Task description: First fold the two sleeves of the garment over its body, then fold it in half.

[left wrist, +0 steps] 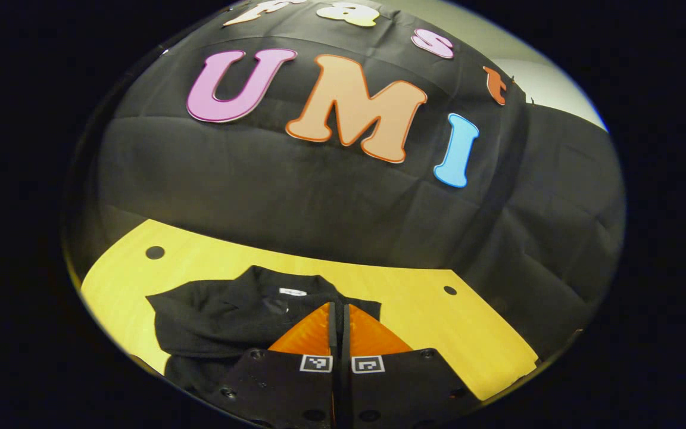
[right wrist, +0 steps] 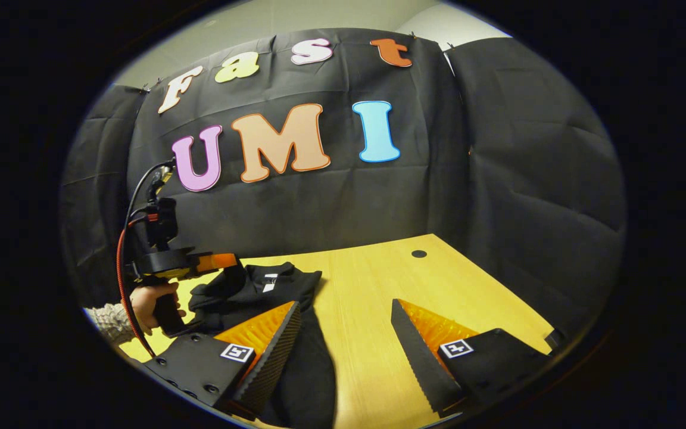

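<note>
A: Judging progress: garment [left wrist: 230, 322] lies lower centre on the table [left wrist: 438, 333], sleeves seemingly folded in.
B: My left gripper [left wrist: 339, 316] is pressed together; right gripper [right wrist: 346, 322] spread. Halving remains.

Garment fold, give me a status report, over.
Left gripper shut, over the garment. Right gripper open above the table. Garment bunched, lying on the table. Nothing in the way.

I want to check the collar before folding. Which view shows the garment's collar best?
The left gripper view: the collar faces the camera squarely, just beyond the left gripper. The right gripper view shows it smaller and from the side.
</note>
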Demonstrator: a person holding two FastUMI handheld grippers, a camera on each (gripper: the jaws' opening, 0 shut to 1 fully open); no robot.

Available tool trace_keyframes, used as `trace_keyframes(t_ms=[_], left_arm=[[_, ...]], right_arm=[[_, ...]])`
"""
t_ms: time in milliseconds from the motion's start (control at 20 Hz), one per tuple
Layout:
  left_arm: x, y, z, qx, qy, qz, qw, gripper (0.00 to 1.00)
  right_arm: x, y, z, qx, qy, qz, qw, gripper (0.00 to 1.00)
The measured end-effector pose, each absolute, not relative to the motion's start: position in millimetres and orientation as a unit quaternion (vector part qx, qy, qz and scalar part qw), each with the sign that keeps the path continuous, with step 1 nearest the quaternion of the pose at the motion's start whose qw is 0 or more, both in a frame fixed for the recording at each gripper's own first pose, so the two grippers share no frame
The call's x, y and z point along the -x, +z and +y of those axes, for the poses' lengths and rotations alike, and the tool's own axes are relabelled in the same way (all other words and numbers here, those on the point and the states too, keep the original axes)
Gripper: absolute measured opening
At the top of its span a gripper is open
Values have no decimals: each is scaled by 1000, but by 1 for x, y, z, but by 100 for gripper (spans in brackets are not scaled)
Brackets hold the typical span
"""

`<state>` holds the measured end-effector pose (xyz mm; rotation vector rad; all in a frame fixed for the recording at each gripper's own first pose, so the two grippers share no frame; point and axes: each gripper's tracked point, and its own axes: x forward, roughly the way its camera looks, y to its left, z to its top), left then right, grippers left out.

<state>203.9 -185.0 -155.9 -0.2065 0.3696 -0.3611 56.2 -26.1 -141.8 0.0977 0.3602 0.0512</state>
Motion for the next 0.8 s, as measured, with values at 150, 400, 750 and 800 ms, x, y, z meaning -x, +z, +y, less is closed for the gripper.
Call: trace_keyframes(t_ms=[150,400,750,800], left_arm=[[-206,-174,-214,96,-187,201,957,0],[-207,-186,-243,91,-197,215,952,0],[-201,-206,-260,74,-214,245,943,0],[-199,-206,-262,78,-217,247,941,5]], right_arm=[[-55,-150,-35,-55,27,189,980,97],[-49,-163,-44,-59,27,206,976,97],[-40,-173,-56,-57,31,222,973,97],[-38,-174,-55,-56,31,224,972,97]])
